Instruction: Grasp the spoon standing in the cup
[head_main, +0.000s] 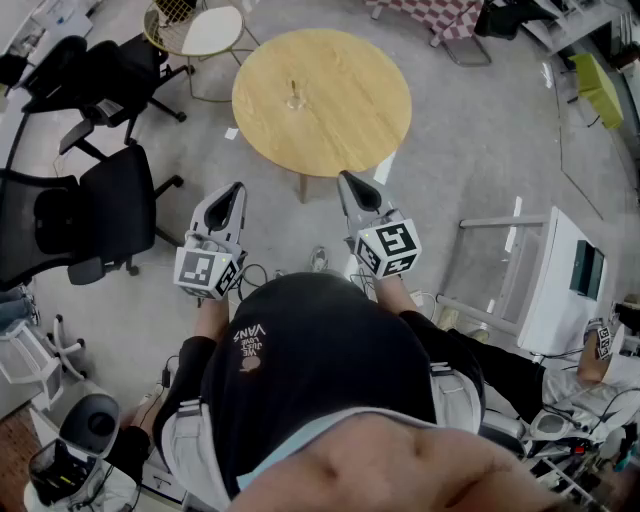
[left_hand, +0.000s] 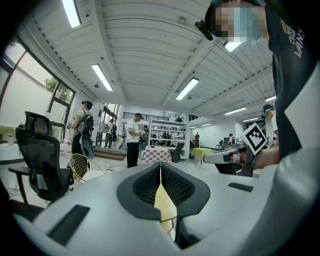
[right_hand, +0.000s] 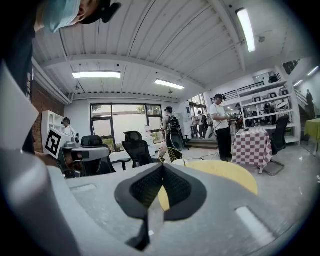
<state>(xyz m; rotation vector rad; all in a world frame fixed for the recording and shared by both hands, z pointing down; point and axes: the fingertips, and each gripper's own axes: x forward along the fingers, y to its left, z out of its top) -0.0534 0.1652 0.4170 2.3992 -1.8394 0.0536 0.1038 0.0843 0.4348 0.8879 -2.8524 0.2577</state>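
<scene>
The table (head_main: 320, 100) top is pale wood, smooth and matt. The cup (head_main: 293, 100) on it looks like clear glass. The floor (head_main: 470, 140) is grey and dull, like concrete. The left gripper (head_main: 238, 190) and right gripper (head_main: 346, 180) have matt grey plastic shells. Their pads (left_hand: 145, 187) are black, finely ribbed and rubbery. The office chair (head_main: 115, 205) is black cloth. A tablecloth (right_hand: 252, 146) is checked fabric.

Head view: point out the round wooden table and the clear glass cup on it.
round wooden table (head_main: 350, 115), head view, bare top right of centre
clear glass cup (head_main: 293, 101), head view, its base
</scene>
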